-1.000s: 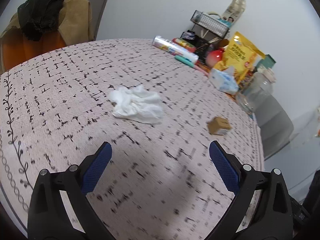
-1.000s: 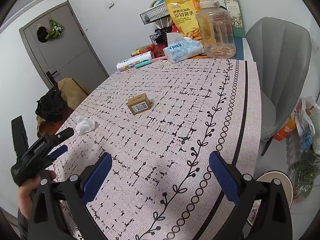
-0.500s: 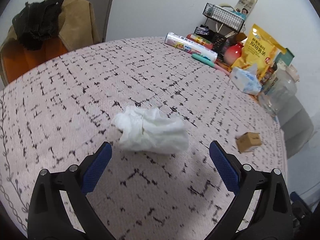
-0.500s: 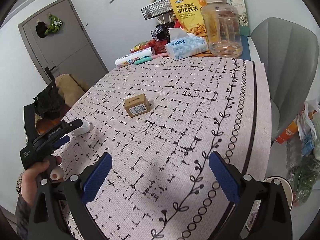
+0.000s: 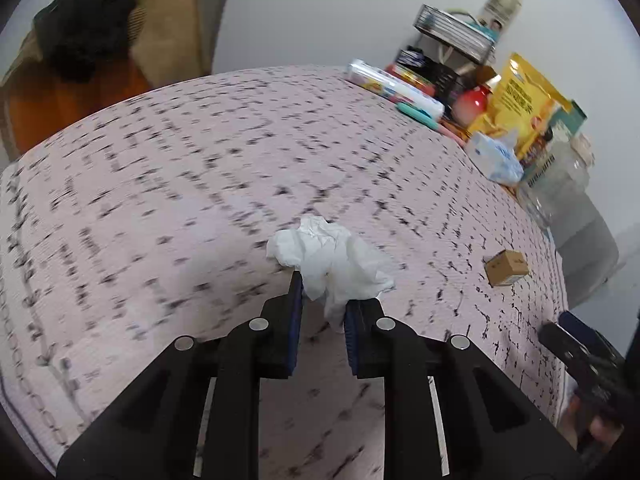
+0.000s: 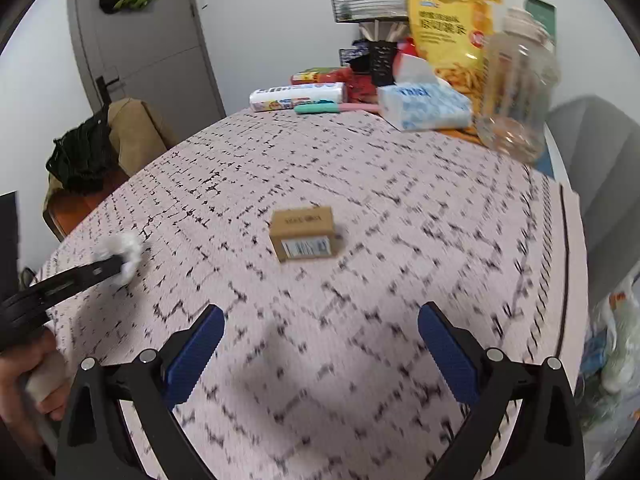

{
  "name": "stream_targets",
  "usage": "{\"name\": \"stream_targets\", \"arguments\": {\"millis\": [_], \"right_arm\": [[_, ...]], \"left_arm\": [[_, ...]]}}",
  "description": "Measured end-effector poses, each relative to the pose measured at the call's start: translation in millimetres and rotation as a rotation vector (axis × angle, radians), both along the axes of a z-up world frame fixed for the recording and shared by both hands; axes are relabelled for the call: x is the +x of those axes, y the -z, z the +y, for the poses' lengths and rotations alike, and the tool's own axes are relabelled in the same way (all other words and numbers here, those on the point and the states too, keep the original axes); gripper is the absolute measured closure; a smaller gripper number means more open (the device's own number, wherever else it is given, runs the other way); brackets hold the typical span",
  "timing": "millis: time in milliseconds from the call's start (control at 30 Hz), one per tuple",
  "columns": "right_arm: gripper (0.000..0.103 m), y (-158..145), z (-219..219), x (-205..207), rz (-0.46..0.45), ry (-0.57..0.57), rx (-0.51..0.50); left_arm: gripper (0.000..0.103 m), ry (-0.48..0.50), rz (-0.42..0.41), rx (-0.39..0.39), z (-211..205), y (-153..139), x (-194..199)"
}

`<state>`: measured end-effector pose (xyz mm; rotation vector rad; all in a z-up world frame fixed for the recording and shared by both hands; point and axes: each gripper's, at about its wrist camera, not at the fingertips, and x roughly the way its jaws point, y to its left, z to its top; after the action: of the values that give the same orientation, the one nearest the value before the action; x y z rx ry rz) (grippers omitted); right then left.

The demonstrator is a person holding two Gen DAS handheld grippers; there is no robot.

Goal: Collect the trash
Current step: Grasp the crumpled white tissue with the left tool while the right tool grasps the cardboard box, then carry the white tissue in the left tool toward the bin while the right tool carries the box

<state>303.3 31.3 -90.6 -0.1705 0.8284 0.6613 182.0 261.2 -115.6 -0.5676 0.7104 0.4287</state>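
The left claw (image 5: 320,300) is clamped on a crumpled white tissue (image 5: 330,258); its jaws have just been closing, and the blue pads now pinch the near edge of the wad, with most of the paper bulging out beyond the tips. The tissue sits low over the pink, black-dashed cloth of the worktop (image 5: 180,184), towards its near left part; whether it touches the cloth cannot be told. From the right wrist camera the same tissue shows as a white puff at the far left, at the tip of the left claw, with a hand (image 6: 24,376) gripping the handle below it.

The right claw (image 6: 320,332) stands wide apart with nothing between its blue pads, hovering over the near middle of the worktop. Straight ahead of it, well apart from the tissue, a small cardboard box (image 6: 303,233) rests on the cloth with its label facing the camera.

Along the far edge of the worktop stand a yellow snack bag (image 6: 450,36), a clear plastic jug (image 6: 516,88), a blue and white tissue pack (image 6: 426,106) and a long wrapped roll (image 6: 298,96). A grey chair (image 6: 600,184) stands to the right, and a chair draped with dark clothing (image 6: 86,156) to the far left, before a grey door (image 6: 140,36).
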Motion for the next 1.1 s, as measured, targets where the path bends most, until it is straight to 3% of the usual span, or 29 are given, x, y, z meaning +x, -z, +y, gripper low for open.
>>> {"name": "stream_targets", "arguments": {"millis": [433,467,500,533,567,800,1100], "right_arm": [[0.009,13.8,66.6,40.5,-0.025,-0.025,-0.085],[0.016,15.6,69.1,43.5,-0.02,-0.022,-0.091],[0.038,18.2,72.2,47.9,-0.004,-0.026,-0.099],[0.054,20.9,75.2,51.5,0.021,-0.039,-0.108],[0.058,22.3,76.8,53.1,0.042,-0.055,-0.12],[0.058,-4.7,52.2,17.2,-0.011,-0.091,-0.055],[0.058,-31.7,-1.6,-25.9,-0.008,-0.1,0.031]], "left_arm": [[0.084,-0.087,-0.021,-0.03,23.4,-3.1,-60.4],[0.084,-0.088,-0.023,-0.03,22.2,-4.0,-62.2],[0.084,-0.087,-0.026,-0.027,20.3,-5.9,-63.3],[0.084,-0.084,-0.028,-0.024,19.0,-7.2,-64.9],[0.084,-0.082,-0.031,-0.02,16.9,-8.9,-65.3],[0.084,-0.05,-0.047,-0.005,-2.2,-20.0,-63.2],[0.084,0.034,-0.084,0.033,-49.0,-44.1,-47.7]]}}
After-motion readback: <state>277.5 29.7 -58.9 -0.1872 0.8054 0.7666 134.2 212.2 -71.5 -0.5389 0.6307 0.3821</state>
